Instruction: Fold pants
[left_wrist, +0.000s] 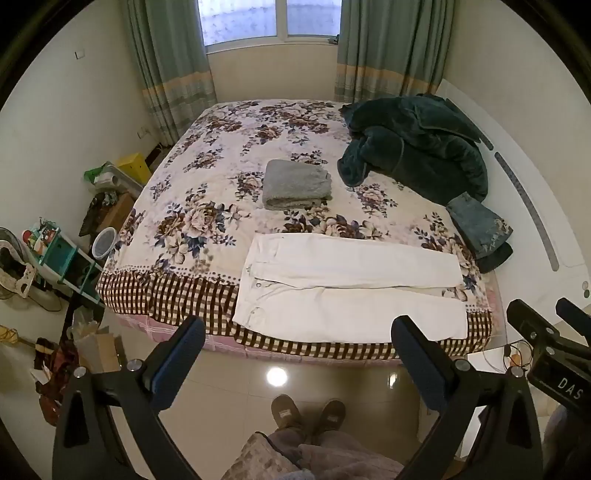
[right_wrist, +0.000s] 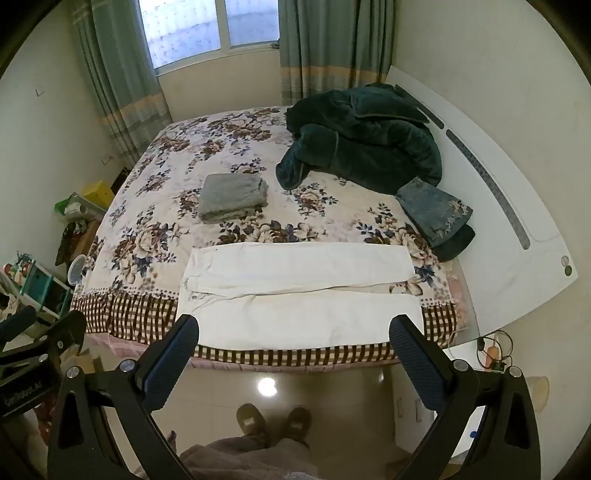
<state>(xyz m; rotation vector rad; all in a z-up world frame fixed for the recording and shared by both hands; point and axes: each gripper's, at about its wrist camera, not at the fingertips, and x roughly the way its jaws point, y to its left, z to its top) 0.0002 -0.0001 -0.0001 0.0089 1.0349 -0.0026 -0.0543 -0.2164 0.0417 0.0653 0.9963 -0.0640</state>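
White pants (left_wrist: 351, 288) lie flat along the near edge of the bed (left_wrist: 221, 177), waist to the left, both legs running right. They also show in the right wrist view (right_wrist: 299, 291). My left gripper (left_wrist: 299, 334) is open and empty, held above the floor just short of the bed's edge, in front of the pants. My right gripper (right_wrist: 293, 332) is open and empty at the same height, also in front of the pants. The right gripper shows at the right edge of the left wrist view (left_wrist: 546, 325).
A folded grey garment (left_wrist: 297, 184) lies mid-bed. A dark green fleece blanket (left_wrist: 413, 147) and folded jeans (left_wrist: 480, 229) lie at the right by the white headboard (right_wrist: 498, 206). Clutter and a shelf (left_wrist: 66, 258) stand left of the bed. My feet (left_wrist: 306, 410) are on the tiled floor.
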